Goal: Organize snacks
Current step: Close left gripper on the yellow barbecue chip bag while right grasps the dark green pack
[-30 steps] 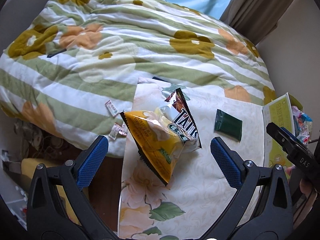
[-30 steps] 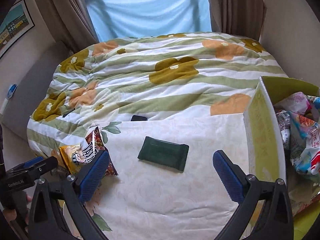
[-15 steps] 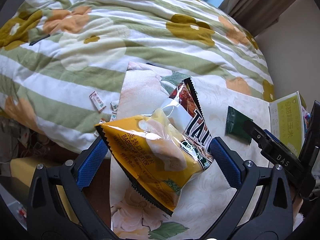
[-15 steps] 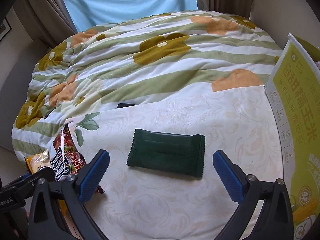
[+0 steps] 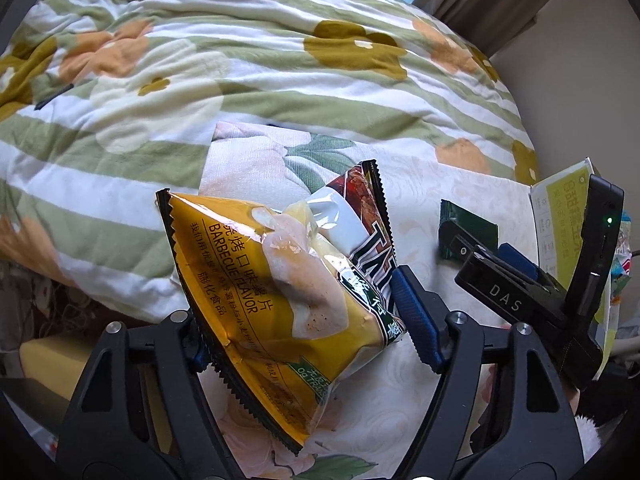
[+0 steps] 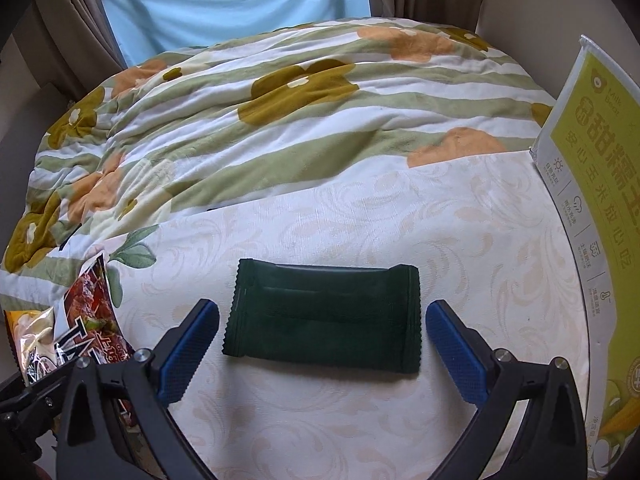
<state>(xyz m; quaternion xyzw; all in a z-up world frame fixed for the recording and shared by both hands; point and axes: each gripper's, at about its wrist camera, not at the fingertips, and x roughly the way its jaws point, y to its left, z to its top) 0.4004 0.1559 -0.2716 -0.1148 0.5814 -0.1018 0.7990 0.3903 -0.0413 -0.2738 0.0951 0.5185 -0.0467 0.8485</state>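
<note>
My left gripper (image 5: 308,332) has closed in on a yellow barbecue chip bag (image 5: 280,292), its blue pads pressing the bag's sides on the floral cloth (image 5: 400,412). A second bag with red and white print (image 5: 368,216) lies against it, also in the right wrist view (image 6: 90,320). My right gripper (image 6: 322,338) is open, its pads either side of a dark green packet (image 6: 324,316) lying flat on the cloth (image 6: 400,232). The green packet (image 5: 466,220) is partly hidden behind the right gripper body in the left wrist view.
A yellow-green cardboard box (image 6: 600,184) stands at the right edge of the cloth, and it shows in the left wrist view (image 5: 560,220) with snack packs behind. A flowered striped quilt (image 6: 280,112) covers the bed beyond. The bed edge drops off at left (image 5: 40,340).
My left gripper moved forward and closed its fingers onto the yellow chip bag. My right gripper moved down and forward until the green packet lies between its open fingers.
</note>
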